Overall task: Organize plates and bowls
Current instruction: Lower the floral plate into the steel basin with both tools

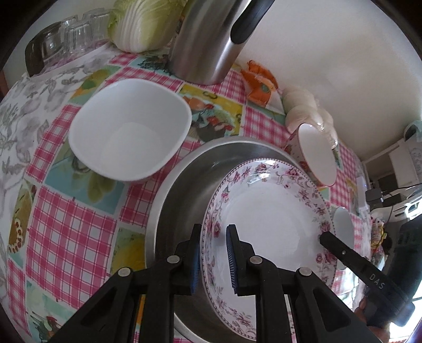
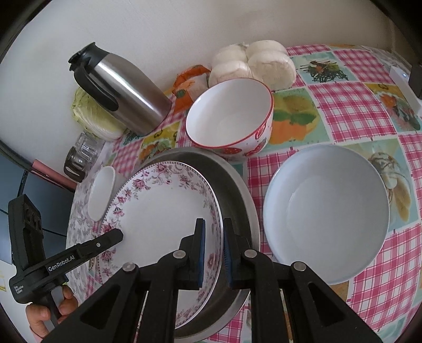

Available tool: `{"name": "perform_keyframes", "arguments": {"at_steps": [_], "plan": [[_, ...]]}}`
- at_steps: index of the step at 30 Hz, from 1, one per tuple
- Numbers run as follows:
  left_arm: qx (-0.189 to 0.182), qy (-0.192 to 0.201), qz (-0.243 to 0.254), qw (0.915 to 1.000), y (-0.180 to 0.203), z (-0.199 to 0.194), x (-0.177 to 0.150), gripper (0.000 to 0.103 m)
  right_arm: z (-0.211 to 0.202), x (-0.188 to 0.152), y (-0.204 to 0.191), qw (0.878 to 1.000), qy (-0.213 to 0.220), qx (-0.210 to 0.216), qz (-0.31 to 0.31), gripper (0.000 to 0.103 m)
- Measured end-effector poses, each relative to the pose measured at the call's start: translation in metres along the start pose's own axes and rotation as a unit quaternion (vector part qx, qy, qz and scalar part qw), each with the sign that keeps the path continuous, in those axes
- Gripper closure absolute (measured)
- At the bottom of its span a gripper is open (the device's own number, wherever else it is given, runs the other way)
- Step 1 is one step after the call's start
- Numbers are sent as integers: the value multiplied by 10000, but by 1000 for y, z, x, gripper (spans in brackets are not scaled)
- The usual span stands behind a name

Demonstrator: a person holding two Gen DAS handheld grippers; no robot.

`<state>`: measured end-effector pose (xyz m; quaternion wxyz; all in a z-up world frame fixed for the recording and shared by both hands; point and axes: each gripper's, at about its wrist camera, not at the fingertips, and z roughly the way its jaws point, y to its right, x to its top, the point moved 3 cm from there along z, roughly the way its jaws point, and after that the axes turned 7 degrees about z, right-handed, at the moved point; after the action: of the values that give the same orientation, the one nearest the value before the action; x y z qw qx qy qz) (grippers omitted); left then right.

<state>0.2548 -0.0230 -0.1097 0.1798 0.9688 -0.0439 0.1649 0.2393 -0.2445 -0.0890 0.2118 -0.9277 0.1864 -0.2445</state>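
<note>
A floral-rimmed plate sits inside a round metal basin; I cannot tell whether it rests on the basin. My left gripper is shut on the plate's left rim. My right gripper is shut on the opposite rim. Each gripper's tip shows in the other's view, the right gripper and the left gripper. Around the basin stand a white square bowl, a strawberry-patterned bowl and a pale blue bowl.
At the back by the wall are a steel thermos jug, a cabbage, upturned glasses, an orange packet and bagged white buns. A checked tablecloth covers the table.
</note>
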Motion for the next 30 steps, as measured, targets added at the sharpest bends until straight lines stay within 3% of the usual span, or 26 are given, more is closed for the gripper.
{"name": "perform_keyframes", "arguments": {"at_steps": [30], "plan": [[456,-228,289,9983,0,23,1,75,23,-2,-7,9989,-140,-402,-205,88]]}}
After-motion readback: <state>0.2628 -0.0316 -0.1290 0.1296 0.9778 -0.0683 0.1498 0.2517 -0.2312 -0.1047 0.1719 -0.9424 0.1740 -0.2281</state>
